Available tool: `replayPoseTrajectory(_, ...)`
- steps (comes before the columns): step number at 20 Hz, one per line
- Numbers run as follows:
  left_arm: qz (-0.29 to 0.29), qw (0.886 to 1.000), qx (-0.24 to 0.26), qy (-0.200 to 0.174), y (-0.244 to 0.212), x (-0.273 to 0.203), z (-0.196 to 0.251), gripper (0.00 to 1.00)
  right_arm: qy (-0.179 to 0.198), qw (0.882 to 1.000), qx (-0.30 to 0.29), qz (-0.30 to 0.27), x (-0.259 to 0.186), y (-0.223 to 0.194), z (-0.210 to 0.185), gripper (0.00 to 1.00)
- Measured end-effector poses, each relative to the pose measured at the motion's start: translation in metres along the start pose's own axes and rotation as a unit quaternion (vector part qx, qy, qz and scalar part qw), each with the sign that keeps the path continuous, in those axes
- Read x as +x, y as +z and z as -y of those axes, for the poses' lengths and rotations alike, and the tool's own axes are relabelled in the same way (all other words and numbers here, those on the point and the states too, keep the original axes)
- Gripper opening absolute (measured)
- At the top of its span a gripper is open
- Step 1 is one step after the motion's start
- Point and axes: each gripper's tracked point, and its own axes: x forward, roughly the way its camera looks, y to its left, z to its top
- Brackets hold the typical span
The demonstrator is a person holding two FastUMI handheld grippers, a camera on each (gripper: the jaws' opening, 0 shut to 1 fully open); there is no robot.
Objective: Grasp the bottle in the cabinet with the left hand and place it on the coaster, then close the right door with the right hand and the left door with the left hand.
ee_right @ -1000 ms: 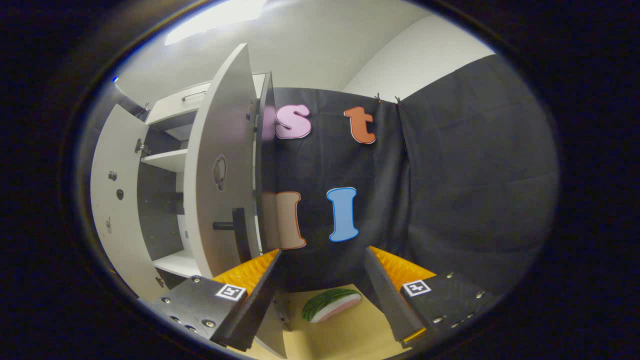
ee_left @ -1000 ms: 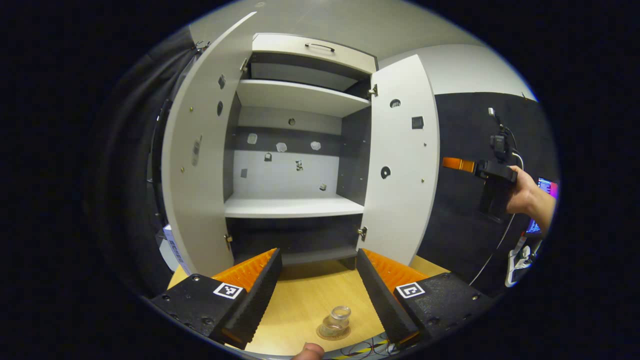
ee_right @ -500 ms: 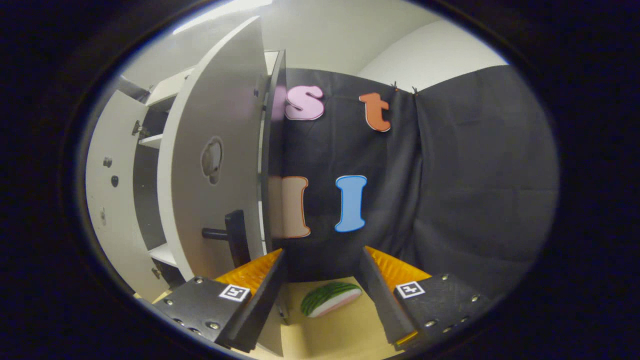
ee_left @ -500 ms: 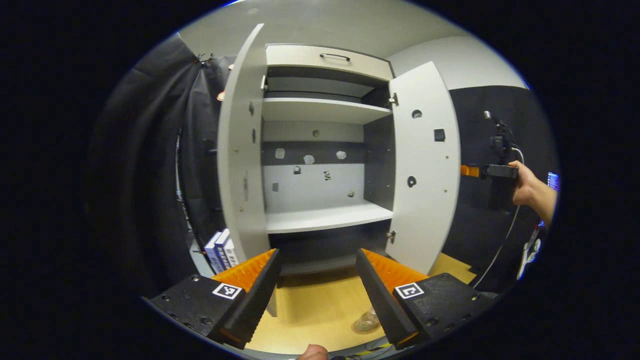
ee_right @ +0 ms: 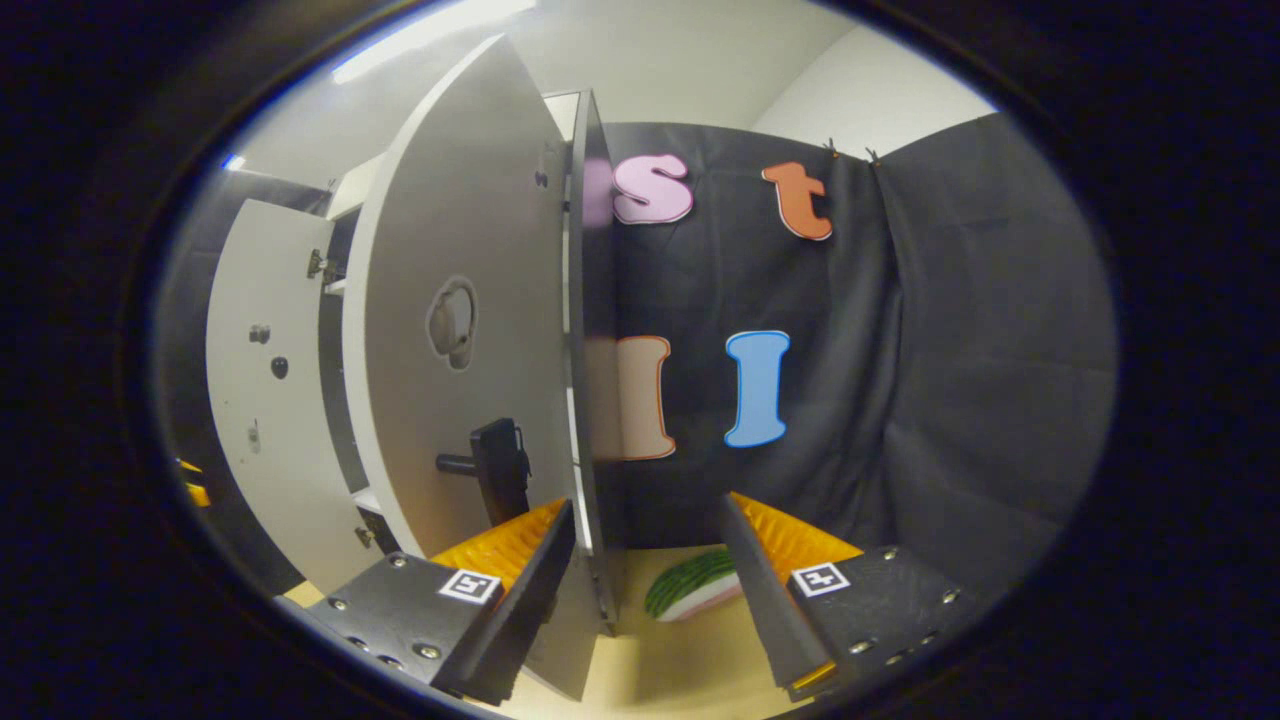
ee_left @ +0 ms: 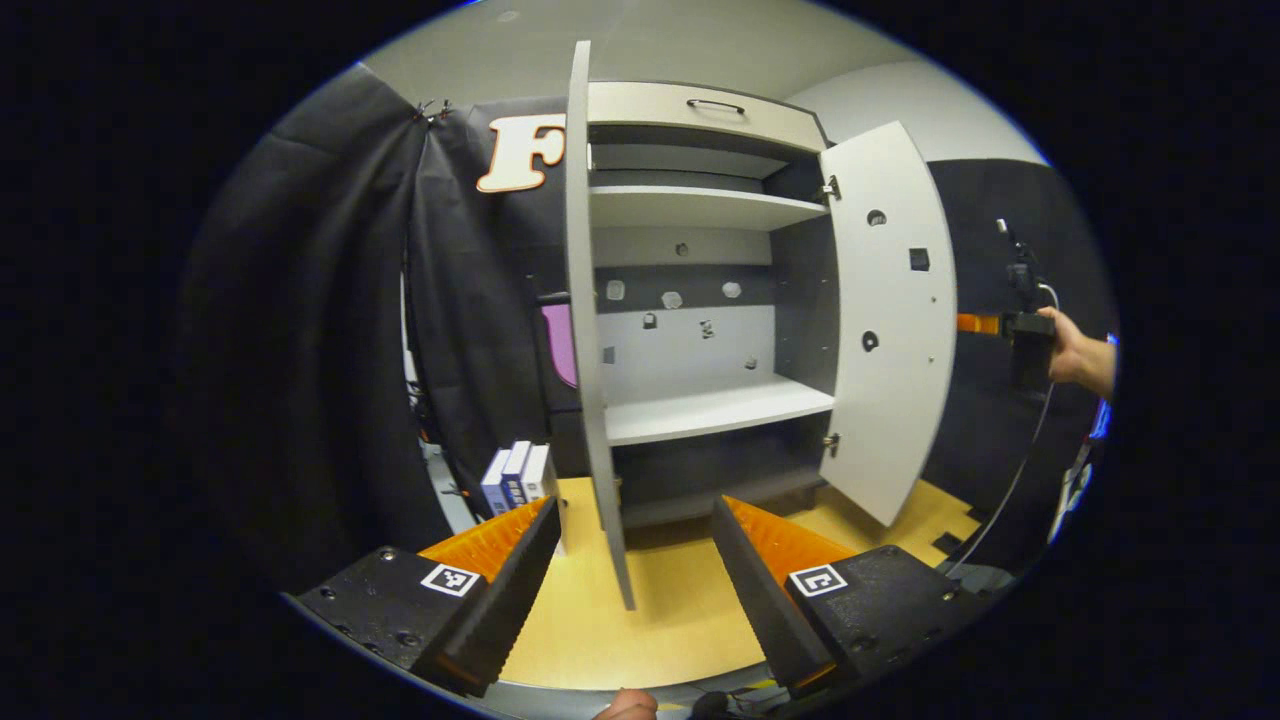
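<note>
Doors of the cabinet [ee_left: 700, 300] both stood open. In the left gripper view, the left door [ee_left: 590, 330] showed nearly edge-on, right in front of the camera, with its lower edge between the two fingers of the left gripper [ee_left: 632, 590]. Those fingers were spread wide apart and held nothing. The shelves inside the cabinet were bare. The bottle and the coaster could not be seen in either view, so I cannot tell where they were.

The right door [ee_left: 890, 320] swung out on the far side. Past it, off to the right, a hand [ee_left: 1075, 355] held the right gripper [ee_left: 1030, 330] up near the black cloth wall. Some small books [ee_left: 518, 475] stood on the worktop [ee_left: 640, 620] beside the left door.

In the right gripper view, the right door [ee_right: 460, 330] stood close, with a dark handle [ee_right: 495, 465] sticking out of it. The door's edge came down between the fingers of the right gripper [ee_right: 648, 590], nearer the left one. The fingers were wide apart and did not squeeze the door. A slice of toy watermelon [ee_right: 695, 595] lay on the worktop just behind them.
</note>
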Motion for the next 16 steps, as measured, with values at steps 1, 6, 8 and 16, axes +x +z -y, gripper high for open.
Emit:
replayPoseTrajectory(1,0.015,1.000,0.000,0.005,0.008,-0.001,-0.002,0.96,0.012,1.000,-0.006,0.001,-0.001,-0.001,-0.007,0.91)
replayPoseTrajectory(6,0.045,0.998,-0.035,0.033,0.031,-0.007,-0.011,0.95,0.036,0.998,-0.052,0.011,-0.001,0.003,-0.055,0.90)
replayPoseTrajectory(8,0.049,0.997,-0.048,0.034,0.034,-0.010,-0.013,0.95,0.031,0.998,-0.045,0.008,0.004,0.000,-0.068,0.91)
replayPoseTrajectory(16,0.026,0.994,-0.028,0.099,0.015,-0.032,-0.070,0.95,0.008,1.000,0.002,0.015,0.010,-0.001,-0.073,0.91)
